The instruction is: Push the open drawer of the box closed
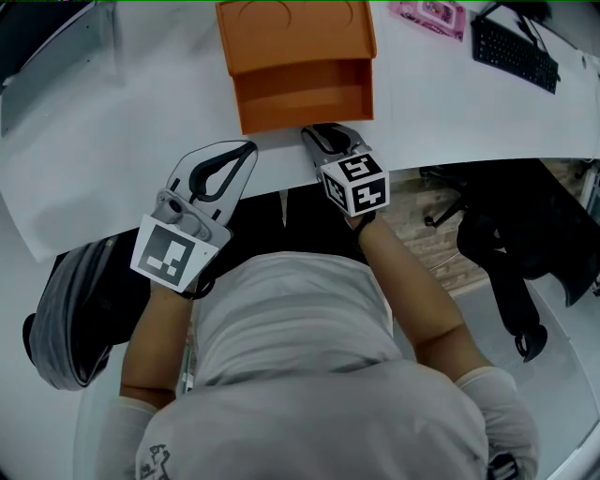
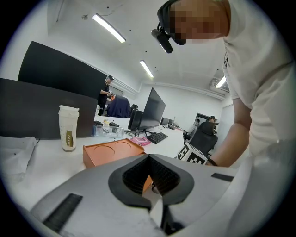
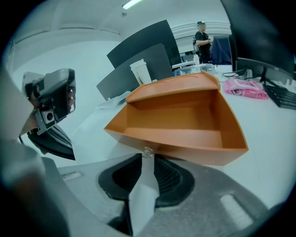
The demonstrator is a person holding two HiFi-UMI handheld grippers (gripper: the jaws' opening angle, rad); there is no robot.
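Directly ahead on the white table: orange box, its drawer pulled out toward the person, tray empty. Drawer front sits close to the near table edge.

Right gripper: tips at the drawer front, left of its middle. Right gripper view shows the jaws drawn together at the tips, only a thin wedge of gap behind them. The tips sit at a small clear knob on the front. Cannot tell whether they pinch it or only touch.

Left gripper: lies over the table left of the drawer, near it but apart, pointing up and to the right. Jaws closed tip to tip, nothing between them; a sliver of orange shows through the loop in the left gripper view.

Around: black keyboard and pink packet at the far right of the table. Lidded paper cup stands beyond the box. Black office chair on the floor to the person's right.
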